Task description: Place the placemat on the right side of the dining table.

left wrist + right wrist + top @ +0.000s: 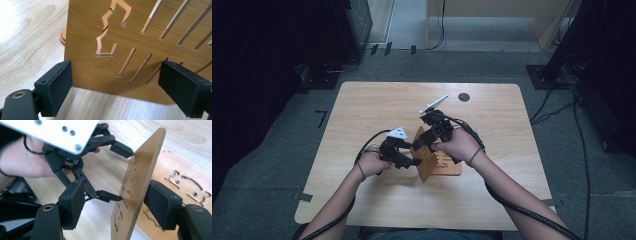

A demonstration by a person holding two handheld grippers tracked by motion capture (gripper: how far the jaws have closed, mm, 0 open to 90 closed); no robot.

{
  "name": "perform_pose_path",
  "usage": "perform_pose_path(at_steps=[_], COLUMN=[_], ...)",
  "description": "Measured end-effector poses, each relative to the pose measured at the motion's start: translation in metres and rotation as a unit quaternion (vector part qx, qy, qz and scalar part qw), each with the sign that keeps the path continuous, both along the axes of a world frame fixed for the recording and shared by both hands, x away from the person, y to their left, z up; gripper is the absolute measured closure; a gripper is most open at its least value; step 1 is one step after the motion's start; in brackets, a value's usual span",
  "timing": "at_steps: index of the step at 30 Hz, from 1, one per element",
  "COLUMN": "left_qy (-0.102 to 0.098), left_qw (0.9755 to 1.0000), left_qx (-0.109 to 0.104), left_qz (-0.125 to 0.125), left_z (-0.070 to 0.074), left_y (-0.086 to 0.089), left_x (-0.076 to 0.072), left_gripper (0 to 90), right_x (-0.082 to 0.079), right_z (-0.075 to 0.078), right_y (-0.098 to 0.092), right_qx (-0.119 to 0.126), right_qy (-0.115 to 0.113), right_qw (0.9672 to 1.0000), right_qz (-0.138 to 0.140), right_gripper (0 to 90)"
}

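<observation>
A: Bamboo panel [424, 157], the slotted one, stands on edge near the middle of the table [362, 105], tilted, its lower edge by the flat base board [451, 165] that lies just right of it

B: And who has hold of it?

A: Hard to call it a hold. In the left gripper view the left gripper [115, 82] has its pads spread wide in front of the panel's face [100, 67], jaws apart and pressing on nothing. In the right gripper view the panel's thin edge [140, 185] runs up between the right gripper [116, 202]'s pads; the far pad looks close against the board, the near pad stands clear of it. So those jaws are apart too, with the panel between them but not pinched

B: So what keeps it upright?

A: Probably the left jaw tips, which touch its face in the right gripper view. That's fragile

B: How would you carry on?

A: Close the right pads squarely on the edge first, low enough not to lever it over. Keep the left one as a backstop against the face. Then lower the bottom edge straight toward the cut-outs in the base, no twisting, since a thin board like this slips or snaps at the slots
</observation>
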State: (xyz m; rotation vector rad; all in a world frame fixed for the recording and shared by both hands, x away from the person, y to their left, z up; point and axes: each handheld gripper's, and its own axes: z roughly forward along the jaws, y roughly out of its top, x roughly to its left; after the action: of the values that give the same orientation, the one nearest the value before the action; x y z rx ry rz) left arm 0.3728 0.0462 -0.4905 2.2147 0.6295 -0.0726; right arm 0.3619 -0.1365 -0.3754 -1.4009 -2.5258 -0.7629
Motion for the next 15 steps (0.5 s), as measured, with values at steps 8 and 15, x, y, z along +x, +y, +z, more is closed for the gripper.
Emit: perform_pose_path(at_steps=[8, 15], left_qy=[-0.002, -0.004], left_qw=[1.0, 0.9999], left_qx=[0.004, 0.006], left_qz=[0.001, 0.008], left_z=[-0.001, -0.002], left_y=[0.001, 0.002], left_x=[0.0, 0.001], left_gripper=[11.5, 11.8], right_x=[-0.001, 0.009], right_z=[-0.033, -0.038], right_y=[0.023, 0.023], right_qx=[-0.049, -0.05], right_qy=[0.029, 0.034], right_qw=[0.9977, 0.9971], right_qz=[0.035, 0.047], right_gripper=[29.9, 40.0])
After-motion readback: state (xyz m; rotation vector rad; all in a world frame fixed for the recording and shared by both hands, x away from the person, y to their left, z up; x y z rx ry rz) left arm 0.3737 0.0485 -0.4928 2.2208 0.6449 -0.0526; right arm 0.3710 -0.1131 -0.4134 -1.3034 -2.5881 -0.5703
